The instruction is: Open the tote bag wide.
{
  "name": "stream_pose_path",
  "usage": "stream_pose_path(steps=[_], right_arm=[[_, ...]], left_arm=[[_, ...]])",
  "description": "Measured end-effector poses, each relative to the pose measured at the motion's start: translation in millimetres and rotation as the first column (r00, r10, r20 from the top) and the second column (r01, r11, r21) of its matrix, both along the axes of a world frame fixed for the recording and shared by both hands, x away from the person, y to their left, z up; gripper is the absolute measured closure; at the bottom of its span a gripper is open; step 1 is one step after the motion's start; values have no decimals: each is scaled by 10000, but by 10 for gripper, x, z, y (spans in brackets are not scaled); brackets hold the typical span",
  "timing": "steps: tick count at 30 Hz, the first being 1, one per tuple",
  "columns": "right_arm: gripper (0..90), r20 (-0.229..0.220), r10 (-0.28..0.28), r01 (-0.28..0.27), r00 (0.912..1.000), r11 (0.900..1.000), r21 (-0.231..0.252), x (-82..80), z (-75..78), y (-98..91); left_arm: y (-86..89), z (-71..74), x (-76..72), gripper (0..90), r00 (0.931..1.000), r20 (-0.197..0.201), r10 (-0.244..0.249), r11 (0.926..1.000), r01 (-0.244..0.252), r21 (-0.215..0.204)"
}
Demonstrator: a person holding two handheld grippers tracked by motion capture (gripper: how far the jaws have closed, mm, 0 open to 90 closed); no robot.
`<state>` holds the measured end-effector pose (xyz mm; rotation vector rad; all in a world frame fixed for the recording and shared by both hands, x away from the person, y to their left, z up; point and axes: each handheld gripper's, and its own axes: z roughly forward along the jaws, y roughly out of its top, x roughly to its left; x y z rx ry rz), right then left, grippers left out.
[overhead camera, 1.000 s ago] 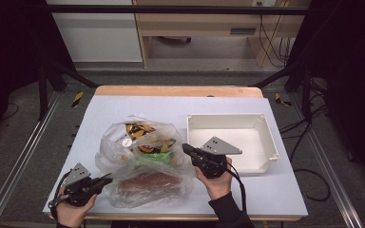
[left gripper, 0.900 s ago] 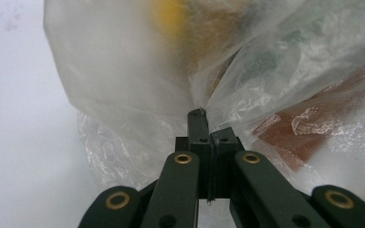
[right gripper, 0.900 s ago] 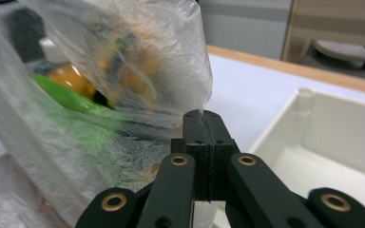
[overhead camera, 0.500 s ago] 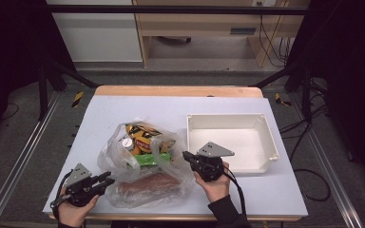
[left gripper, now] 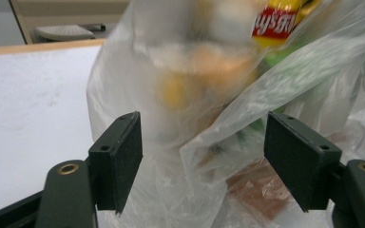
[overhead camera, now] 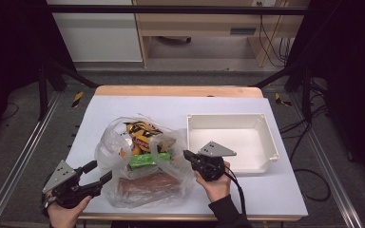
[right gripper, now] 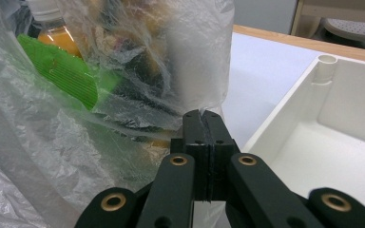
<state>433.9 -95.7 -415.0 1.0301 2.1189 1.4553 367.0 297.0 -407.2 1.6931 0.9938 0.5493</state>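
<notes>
High view, bag (overhead camera: 142, 166): clear, crinkled plastic near front edge of surface (overhead camera: 247, 107); yellow packet, green item, brown pack inside.
Left gripper (left gripper: 202, 161): jaws just opened wide, film between, unpressed.
Right gripper (right gripper: 203, 118): pinched tight on bag film, beside white tray (overhead camera: 266, 137).

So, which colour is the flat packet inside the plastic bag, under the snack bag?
Green packet; it shows best in the right gripper view.

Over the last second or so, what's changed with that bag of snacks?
The left gripper has just opened its jaws and let go of the clear plastic bag; the film hangs loose between its pads. The bag's top has lifted and bunched up. The right gripper stays pinched on the bag's edge. The white bin hasn't moved.
</notes>
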Motion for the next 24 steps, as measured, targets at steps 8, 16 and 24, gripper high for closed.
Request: stream_pose_path(steps=[8, 16, 24], right_arm=[[900, 15, 44, -44, 10000, 10000, -6, -1, 5, 4], [900, 57, 50, -49, 10000, 10000, -64, -15, 26, 9], [900, 121, 161, -160, 9998, 9998, -83, -13, 51, 27]], left_arm=[[-11, 221, 49, 264, 9998, 219, -32, 9999, 34, -95], [37, 548, 304, 275, 9969, 670, 413, 9981, -381, -481], [-11, 830, 539, 339, 9933, 971, 619, 9966, -563, -597]])
